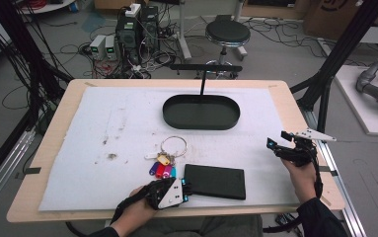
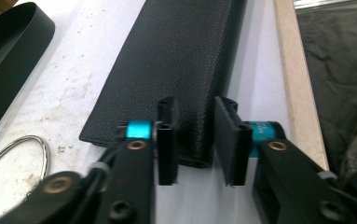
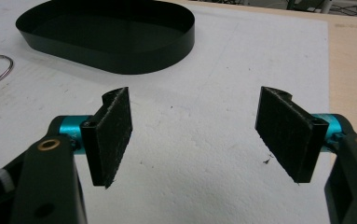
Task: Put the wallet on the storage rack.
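A black leather wallet (image 1: 216, 181) (image 2: 176, 56) lies flat near the table's front edge. My left gripper (image 1: 186, 191) (image 2: 195, 140) is at the wallet's left end, its jaws narrowly apart and straddling the near corner. One pad sits over the leather and the other just outside the folded edge. I see no firm pinch. My right gripper (image 1: 279, 139) (image 3: 195, 135) hovers over the white mat at the right, open wide with nothing between its pads.
A key ring (image 1: 173, 146) (image 2: 13, 154) with coloured fobs (image 1: 163, 170) lies just behind the wallet. A black oval tray (image 1: 201, 126) (image 3: 120, 60) sits mid-table, with a thin T-shaped stand (image 1: 204, 74) behind it. The wooden table edge (image 2: 297, 93) runs close by the wallet.
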